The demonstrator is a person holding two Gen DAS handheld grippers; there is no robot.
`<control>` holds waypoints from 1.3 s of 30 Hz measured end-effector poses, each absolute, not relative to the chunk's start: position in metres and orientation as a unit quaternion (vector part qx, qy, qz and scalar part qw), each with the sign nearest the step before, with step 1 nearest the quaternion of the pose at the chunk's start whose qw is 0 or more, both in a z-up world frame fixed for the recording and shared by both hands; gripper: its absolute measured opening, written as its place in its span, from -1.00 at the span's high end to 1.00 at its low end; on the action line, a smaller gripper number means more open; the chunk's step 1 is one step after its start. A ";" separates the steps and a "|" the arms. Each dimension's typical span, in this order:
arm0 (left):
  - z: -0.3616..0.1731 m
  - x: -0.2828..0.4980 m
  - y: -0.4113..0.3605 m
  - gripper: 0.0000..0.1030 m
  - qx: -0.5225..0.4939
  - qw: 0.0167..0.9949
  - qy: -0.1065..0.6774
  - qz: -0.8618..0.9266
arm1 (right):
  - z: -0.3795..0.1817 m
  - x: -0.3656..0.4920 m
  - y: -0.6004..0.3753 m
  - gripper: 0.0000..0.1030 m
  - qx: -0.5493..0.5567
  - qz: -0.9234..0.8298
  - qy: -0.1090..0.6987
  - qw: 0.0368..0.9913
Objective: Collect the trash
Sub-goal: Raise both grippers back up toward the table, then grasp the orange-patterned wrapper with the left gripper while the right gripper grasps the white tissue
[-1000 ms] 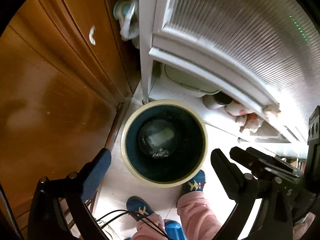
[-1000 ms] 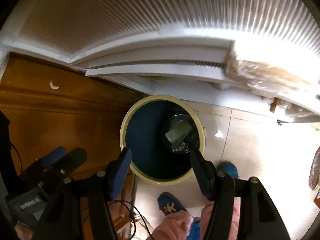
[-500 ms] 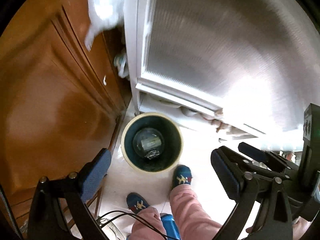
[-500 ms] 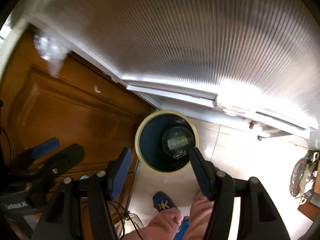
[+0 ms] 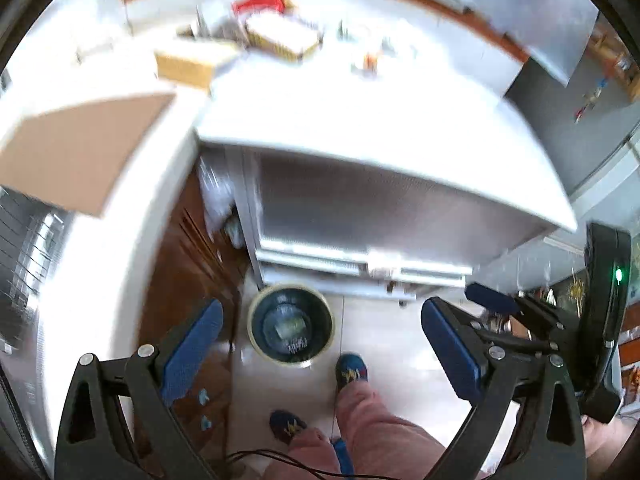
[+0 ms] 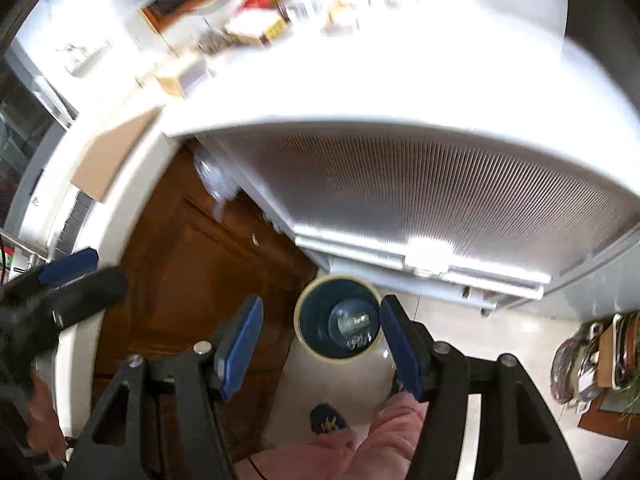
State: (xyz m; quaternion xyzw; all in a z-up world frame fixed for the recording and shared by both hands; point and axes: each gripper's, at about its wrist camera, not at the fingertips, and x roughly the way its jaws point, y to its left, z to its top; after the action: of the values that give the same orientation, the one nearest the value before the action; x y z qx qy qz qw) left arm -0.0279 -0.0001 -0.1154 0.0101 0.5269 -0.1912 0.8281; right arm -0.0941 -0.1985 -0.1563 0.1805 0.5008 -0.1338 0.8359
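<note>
A round trash bin (image 5: 291, 323) with a cream rim and dark blue inside stands on the tiled floor far below, with crumpled trash lying at its bottom. The right wrist view shows the same bin (image 6: 339, 317) between the fingers. My left gripper (image 5: 320, 354) is open high above it, nothing between its blue pads. Equally high, my right gripper (image 6: 322, 346) is open and empty. The other gripper shows at the edge of each view.
A white counter (image 5: 360, 120) carries blurred boxes and packets at its back. A ribbed white cabinet door (image 6: 440, 192) is under it, brown wooden cabinets (image 6: 188, 272) to the left. A person's pink trouser legs (image 5: 372, 424) and blue slippers stand by the bin.
Both grippers have risen well up from the bin, which now looks much smaller. The counter top and the things on it have come into view. The jaws stayed open.
</note>
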 end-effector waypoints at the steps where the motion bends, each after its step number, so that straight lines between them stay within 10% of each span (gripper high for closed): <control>1: -0.100 -0.026 0.005 -0.92 0.009 0.835 0.517 -0.191 | -0.143 -0.096 -0.197 -0.19 0.175 -0.135 0.491 0.843; 17: 0.028 0.005 -0.030 -0.83 0.011 0.883 0.422 -0.204 | 0.024 -0.077 -0.231 -0.19 0.117 -0.148 0.382 0.905; 39: -0.064 0.190 -0.175 -0.83 -0.023 0.857 0.507 -0.088 | 0.006 0.110 -0.466 -0.19 0.047 -0.096 0.424 0.899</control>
State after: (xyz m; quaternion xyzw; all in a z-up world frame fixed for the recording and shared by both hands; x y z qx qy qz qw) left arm 0.1903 -0.1746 -0.0638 -0.0232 0.5070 -0.0882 0.8571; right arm 0.1102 -0.4664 0.0058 0.0467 0.4242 -0.0960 0.8993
